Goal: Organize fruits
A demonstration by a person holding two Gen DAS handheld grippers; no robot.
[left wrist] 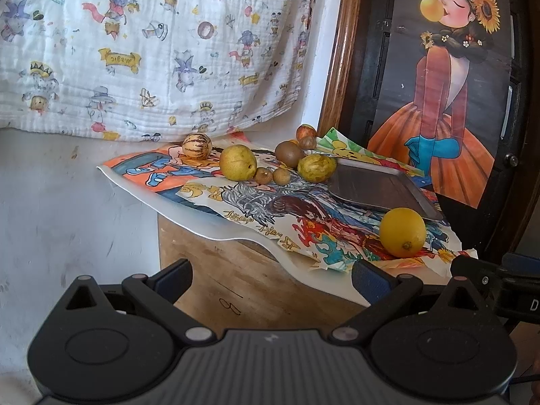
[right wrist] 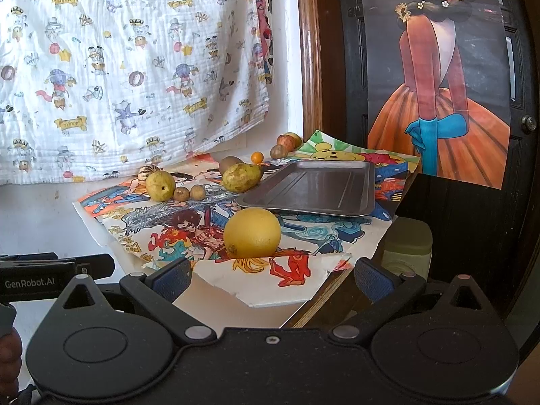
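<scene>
Left to right, left wrist view first. Left gripper [left wrist: 271, 278] hangs off the near edge of the wooden table [left wrist: 236, 280], jaws spread wide, nothing between the blue pads. Patterned cloth [left wrist: 152, 50] draped on the wall behind.

On the cartoon posters [left wrist: 256, 202] covering the tabletop:
- striped melon-like fruit [left wrist: 197, 145] at far left, back row
- yellow-green pear [left wrist: 238, 162] just right of it, nearer the camera
- two small brown fruits [left wrist: 272, 176] side by side, close to the pear
- kiwi [left wrist: 289, 154] behind them
- second, blotchier pear [left wrist: 317, 167] up against the tray's left corner
- apple [left wrist: 306, 131] and a brown round fruit [left wrist: 307, 142] at the back by the wall
- metal tray [left wrist: 381, 185] on the right half, holding no fruit
- lemon [left wrist: 402, 233] alone at the near right, just in front of the tray's near rim, well apart from the rest

Poster of a girl in an orange dress [left wrist: 449, 101] on the dark door behind the tray.

Right wrist view: right gripper [right wrist: 271, 278] also released, fingers fully apart, empty. Lemon [right wrist: 252, 233] sits dead ahead, roughly centred between the fingers but beyond the tips, no contact. Tray [right wrist: 314, 189] just behind it. Small orange fruit [right wrist: 257, 157] visible here at the back, near the kiwi [right wrist: 229, 163]. Left gripper body at the left edge, labelled GenRobot.AI.
</scene>
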